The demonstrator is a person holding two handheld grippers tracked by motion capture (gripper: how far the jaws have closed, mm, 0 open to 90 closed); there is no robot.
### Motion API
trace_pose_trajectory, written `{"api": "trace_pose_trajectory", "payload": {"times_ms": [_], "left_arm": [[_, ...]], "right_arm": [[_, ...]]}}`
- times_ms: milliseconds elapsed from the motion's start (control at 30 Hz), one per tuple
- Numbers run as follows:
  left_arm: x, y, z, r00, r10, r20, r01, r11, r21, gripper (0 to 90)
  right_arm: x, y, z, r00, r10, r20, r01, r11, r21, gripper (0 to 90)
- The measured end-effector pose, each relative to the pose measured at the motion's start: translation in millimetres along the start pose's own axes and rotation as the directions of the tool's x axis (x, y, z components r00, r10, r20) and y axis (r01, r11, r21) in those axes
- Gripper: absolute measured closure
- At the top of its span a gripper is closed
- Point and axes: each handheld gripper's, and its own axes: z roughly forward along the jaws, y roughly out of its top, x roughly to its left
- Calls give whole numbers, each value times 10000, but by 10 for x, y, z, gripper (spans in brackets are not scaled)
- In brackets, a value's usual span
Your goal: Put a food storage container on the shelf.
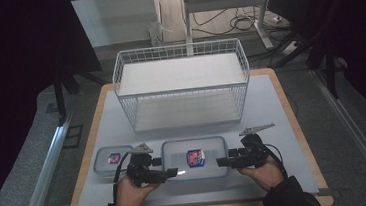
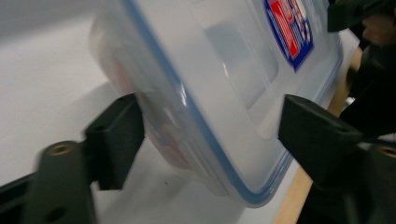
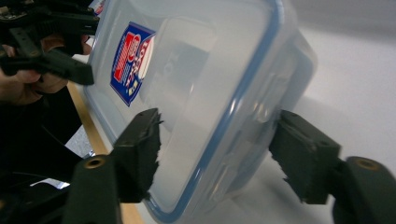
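Observation:
A large clear lidded container [image 1: 194, 157] with a blue seal and a red-and-blue sticker lies near the front of the table. My left gripper [image 1: 171, 170] holds its left end. In the left gripper view the two black jaws [image 2: 212, 130] press on that end, one on the lid [image 2: 233, 70] and one on the underside. My right gripper [image 1: 222, 162] holds the right end. In the right gripper view its jaws [image 3: 217, 142] clamp the container's edge [image 3: 224, 116] the same way. The other hand and its gripper show beyond the container in each gripper view.
A small lidded container [image 1: 111, 162] sits just left of my left gripper. A white wire two-level rack [image 1: 182, 85] stands at the back of the grey mat [image 1: 271, 105]. The wooden table edge runs close behind both hands.

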Motion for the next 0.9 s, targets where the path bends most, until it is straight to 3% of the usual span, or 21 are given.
{"api": "trace_pose_trajectory", "payload": {"times_ms": [100,267,300,367,667,767,900], "left_arm": [[50,-59,-48,9982,-385,456,406,9981,-460,409],[72,-102,-70,9947,-740,718,796,9937,-794,465],[106,-135,-71,9896,-1048,986,1150,9879,-1044,474],[157,-151,-78,9822,-1334,1323,1485,9825,-1123,505],[150,-134,-69,9797,-1546,1277,1692,9791,-1126,511],[121,-107,-74,9846,-1409,1038,1527,9815,-1157,511],[109,-84,-74,9853,-1428,935,1538,9803,-1236,519]], "right_arm": [[4,-56,-54,9999,-39,-151,35,9996,-280,443],[33,-84,-75,9998,-191,-93,188,9991,-370,451],[34,-88,-76,9998,-189,-95,185,9991,-394,451],[24,-99,-77,9998,-81,-187,72,9988,-488,454],[-39,-117,-77,9966,598,-573,-641,9951,-757,486],[-42,-122,-87,9935,940,-646,-997,9906,-931,505],[-17,-116,-99,9958,806,-430,-849,9904,-1095,506]]}}
